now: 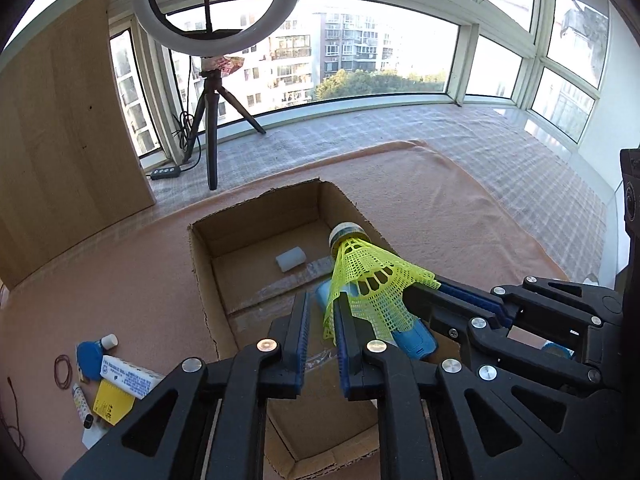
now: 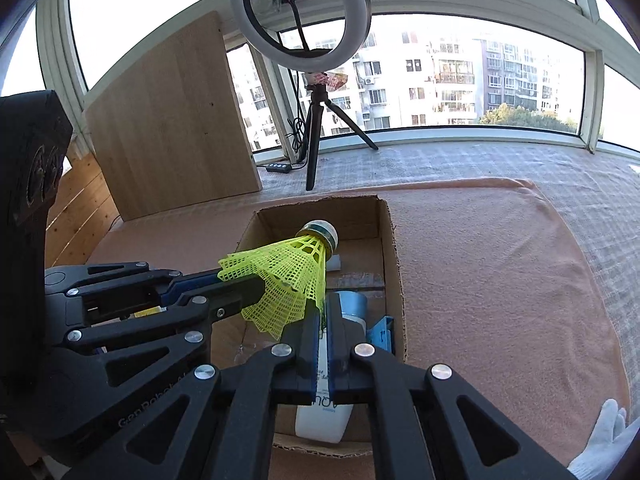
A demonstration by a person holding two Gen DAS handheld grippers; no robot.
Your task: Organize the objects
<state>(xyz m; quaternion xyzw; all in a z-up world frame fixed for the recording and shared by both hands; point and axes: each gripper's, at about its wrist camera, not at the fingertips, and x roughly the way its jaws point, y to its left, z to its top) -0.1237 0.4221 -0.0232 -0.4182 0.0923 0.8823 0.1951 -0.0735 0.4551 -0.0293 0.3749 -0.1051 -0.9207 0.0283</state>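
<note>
Both tools over the open brown cardboard box (image 1: 200,264), which sits on the peach towel covering the surface (image 1: 440,208). The task's thing of the moment, a yellow plastic mesh shuttlecock with a white banded cork (image 1: 368,272), hangs in the air above the box interior, cork up and away from me, skirt toward the tools. The left hand-held gripper (image 1: 320,304) has its jaws plainly apart; the skirt's edge drapes against one blue pad but is not squeezed. The right hand-held gripper (image 2: 323,312) has its jaws nearly together, only a slit between the pads, with the skirt's rim at the tips. I cannot tell whether they pinch the mesh. My read is that the shuttlecock is held by its flexible skirt from two sides because the mesh gives an easy thin edge to nip, and that it is kept over the box so a release drops it inside. Already in the box: a small white block (image 1: 291,259), a white plastic bottle with a pale cap (image 2: 324,420) and a blue plastic item (image 2: 380,334). Unsorted bits wait on the towel left of the box: a blue round disc (image 1: 89,358), a yellow card (image 1: 112,404), a brown rubber band (image 1: 64,372). Risk: the light shuttlecock may snag on a pad.
</note>
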